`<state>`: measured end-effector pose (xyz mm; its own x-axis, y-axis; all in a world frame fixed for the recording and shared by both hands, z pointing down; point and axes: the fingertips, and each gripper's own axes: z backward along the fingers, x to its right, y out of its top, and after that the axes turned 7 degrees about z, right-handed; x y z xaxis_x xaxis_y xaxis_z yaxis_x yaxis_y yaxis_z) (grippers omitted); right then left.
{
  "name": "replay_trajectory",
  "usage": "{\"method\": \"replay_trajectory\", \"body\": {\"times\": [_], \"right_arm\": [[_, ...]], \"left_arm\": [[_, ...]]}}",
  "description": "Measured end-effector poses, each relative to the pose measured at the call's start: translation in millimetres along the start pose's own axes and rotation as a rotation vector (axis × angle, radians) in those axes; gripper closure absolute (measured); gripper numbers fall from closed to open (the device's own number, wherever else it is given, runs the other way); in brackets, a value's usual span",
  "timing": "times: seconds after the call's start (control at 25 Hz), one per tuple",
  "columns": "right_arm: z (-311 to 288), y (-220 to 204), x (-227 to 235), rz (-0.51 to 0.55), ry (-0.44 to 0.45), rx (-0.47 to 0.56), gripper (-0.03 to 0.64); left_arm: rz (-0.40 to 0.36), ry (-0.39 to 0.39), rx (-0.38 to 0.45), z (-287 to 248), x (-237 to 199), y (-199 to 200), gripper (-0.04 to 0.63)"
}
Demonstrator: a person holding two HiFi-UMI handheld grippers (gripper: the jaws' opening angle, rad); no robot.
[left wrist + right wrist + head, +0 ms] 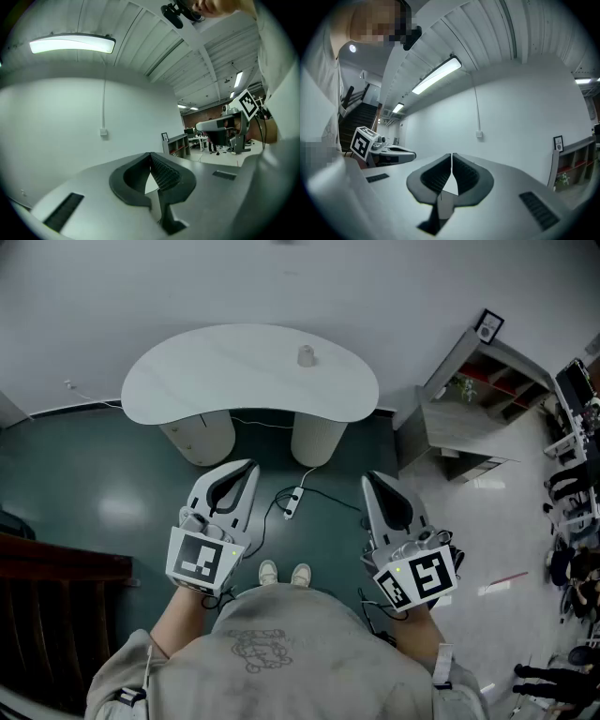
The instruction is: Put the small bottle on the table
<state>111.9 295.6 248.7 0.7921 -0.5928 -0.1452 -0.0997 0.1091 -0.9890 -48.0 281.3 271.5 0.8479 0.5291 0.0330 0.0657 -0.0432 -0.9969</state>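
White bench (187,381) ahead, well apart from the person. Left gripper (249,466) and right gripper (368,478): jaws together, empty. Small bottle (306,355) upright toward the bench's far side. Risk: reaching in with closed jaws could topple it.

White power strip (292,505) on teal floor (84,474)

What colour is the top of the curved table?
White and plain; the table shows best in the head view.
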Motion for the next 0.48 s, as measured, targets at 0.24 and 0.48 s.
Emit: {"method": "replay_trajectory", "body": {"times": [0.24, 0.48], "right_arm": [[3.2, -1.3, 9.4, -0.014, -0.002, 0.002, 0.584], [3.1, -7.0, 14.4, -0.027, 0.014, 0.003, 0.584]], "left_arm": [[-0.009, 0.016, 0.008, -7.0, 3.3, 6.2, 0.577], [-0.013, 0.027, -0.011, -11.8, 8.3, 1.0, 0.577]]}}
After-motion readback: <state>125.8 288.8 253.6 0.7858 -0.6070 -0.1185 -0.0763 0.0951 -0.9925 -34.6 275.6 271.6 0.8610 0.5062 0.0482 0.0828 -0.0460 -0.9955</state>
